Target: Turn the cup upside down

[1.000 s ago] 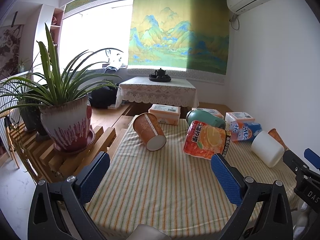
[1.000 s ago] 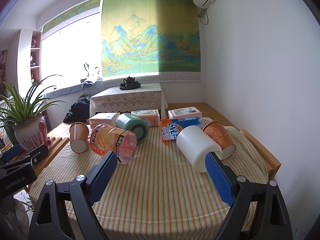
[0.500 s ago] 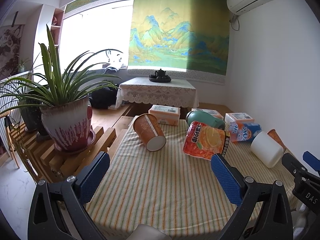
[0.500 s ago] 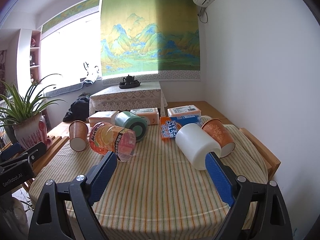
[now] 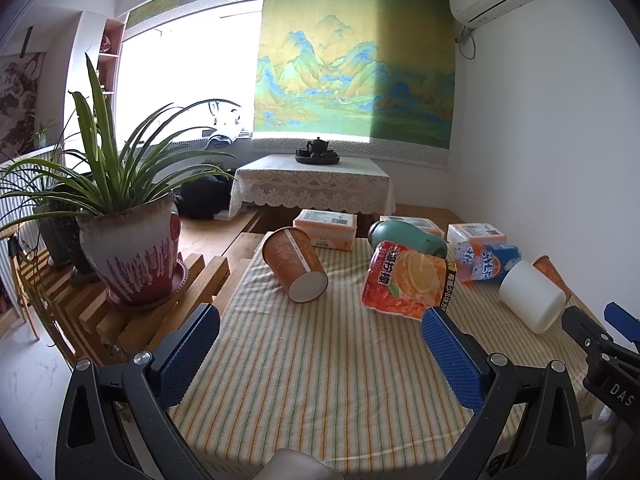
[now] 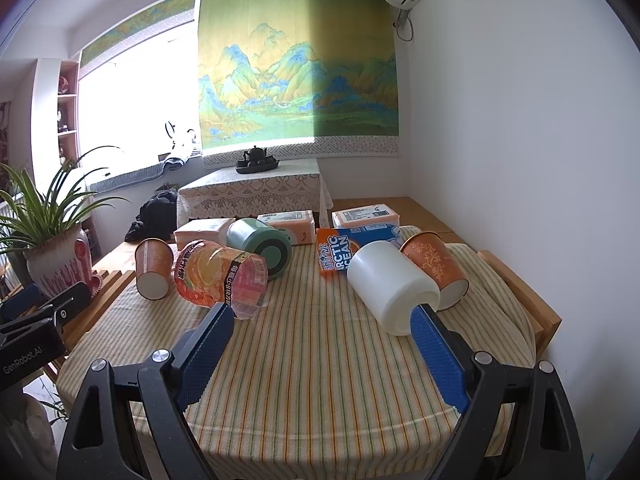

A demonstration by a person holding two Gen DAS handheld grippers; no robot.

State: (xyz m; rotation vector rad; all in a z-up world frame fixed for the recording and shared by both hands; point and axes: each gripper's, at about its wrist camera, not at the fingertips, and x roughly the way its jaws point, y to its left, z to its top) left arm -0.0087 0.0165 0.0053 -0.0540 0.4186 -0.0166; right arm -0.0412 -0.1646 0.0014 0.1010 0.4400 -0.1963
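cups: 2 orange [image 6: 154, 268] [image 6: 434, 266], 1 white [image 6: 390, 286] | bottles: 2 | claws: 2 gaping

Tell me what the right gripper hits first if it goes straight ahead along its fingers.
Likely bare striped tablecloth first. The open right gripper points between the orange drink bottle and the white cup; further on lies the Arctic Ocean bottle. Depth is unclear.

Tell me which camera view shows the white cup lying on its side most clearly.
The right wrist view shows the white cup best: it lies near the middle, large, with nearly its whole side visible. The left wrist view shows the same cup smaller, at the right edge, beside the right gripper.
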